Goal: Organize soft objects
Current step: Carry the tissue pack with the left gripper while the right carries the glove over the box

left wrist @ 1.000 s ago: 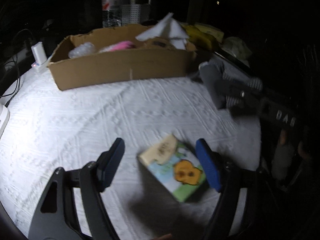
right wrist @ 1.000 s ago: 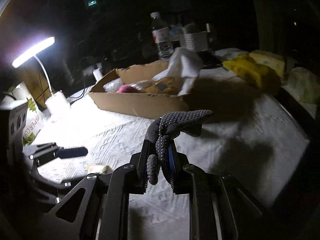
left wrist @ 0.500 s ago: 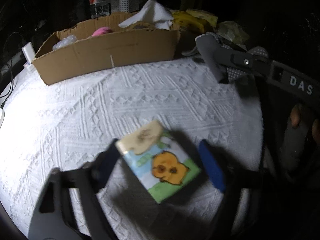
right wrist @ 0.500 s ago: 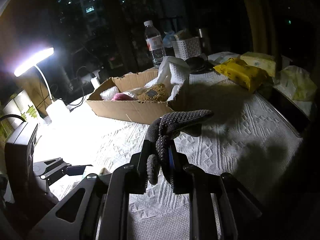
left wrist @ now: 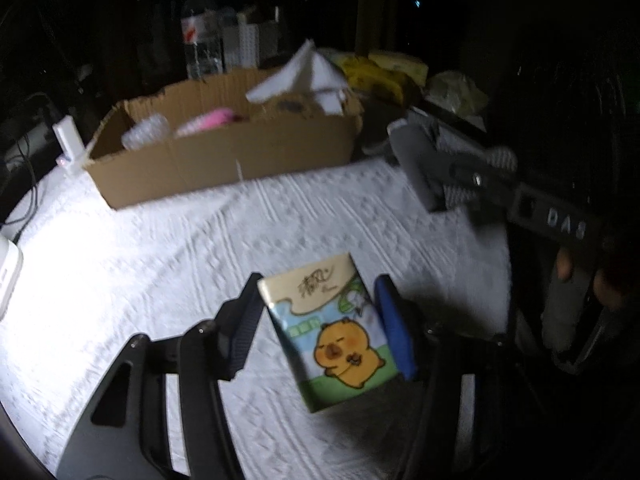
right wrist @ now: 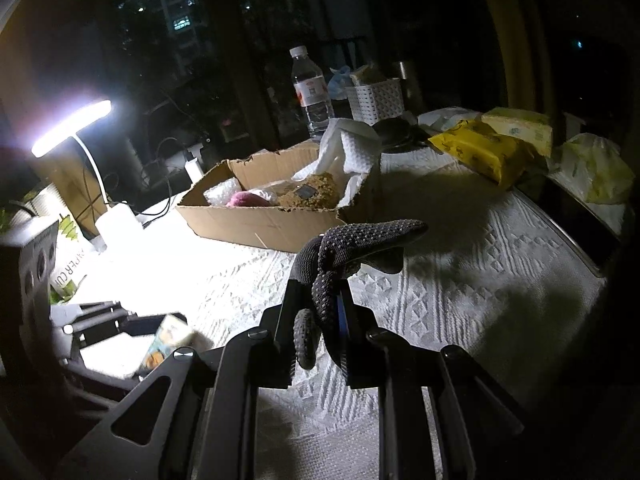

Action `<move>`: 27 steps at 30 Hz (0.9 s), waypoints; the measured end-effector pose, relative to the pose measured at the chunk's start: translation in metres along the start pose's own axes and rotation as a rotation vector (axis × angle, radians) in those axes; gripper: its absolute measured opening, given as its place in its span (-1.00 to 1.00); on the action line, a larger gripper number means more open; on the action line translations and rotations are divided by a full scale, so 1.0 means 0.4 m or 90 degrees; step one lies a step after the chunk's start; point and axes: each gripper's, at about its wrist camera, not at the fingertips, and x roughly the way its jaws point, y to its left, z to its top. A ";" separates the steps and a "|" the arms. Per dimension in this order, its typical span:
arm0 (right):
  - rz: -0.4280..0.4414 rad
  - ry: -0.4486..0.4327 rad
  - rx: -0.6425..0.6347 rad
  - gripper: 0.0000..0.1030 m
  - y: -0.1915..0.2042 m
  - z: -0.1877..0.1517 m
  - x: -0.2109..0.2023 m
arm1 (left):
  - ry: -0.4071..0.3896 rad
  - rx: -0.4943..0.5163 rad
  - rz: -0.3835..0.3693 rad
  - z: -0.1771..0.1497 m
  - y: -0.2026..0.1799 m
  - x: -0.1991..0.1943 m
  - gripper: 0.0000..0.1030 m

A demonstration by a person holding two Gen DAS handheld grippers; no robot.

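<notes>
A small tissue pack [left wrist: 332, 332] printed with an orange cartoon animal sits tilted between the fingers of my left gripper [left wrist: 320, 320]. The jaws are closing, and both blue pads touch its sides. The same pack [right wrist: 168, 340] shows at lower left in the right wrist view. My right gripper [right wrist: 320, 292] is shut on a dark grey dotted glove [right wrist: 360, 240], which sticks out above its fingers. An open cardboard box [left wrist: 224, 168] at the back of the white cloth holds a pink item, bubble wrap and white paper towel. The right gripper [left wrist: 424, 176] hangs to the box's right.
A bright desk lamp [right wrist: 72, 128] stands at the left edge. Behind the box [right wrist: 256, 224] are a water bottle [right wrist: 314, 92] and a white basket [right wrist: 374, 100]. Yellow packs [right wrist: 480, 148] and bags lie at the back right. The table's dark edge [right wrist: 580, 240] runs along the right.
The left jaws have come in from wide apart onto the tissue pack, which has tipped up between them. The right gripper and its glove have stayed put.
</notes>
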 end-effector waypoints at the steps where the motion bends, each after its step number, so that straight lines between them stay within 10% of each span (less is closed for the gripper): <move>1: 0.001 -0.001 -0.001 -0.65 0.003 0.002 0.000 | -0.007 -0.002 0.003 0.004 0.008 -0.007 0.11; 27: 0.045 -0.027 -0.084 -0.65 0.086 0.132 0.044 | -0.120 0.001 0.058 0.148 0.129 -0.049 0.11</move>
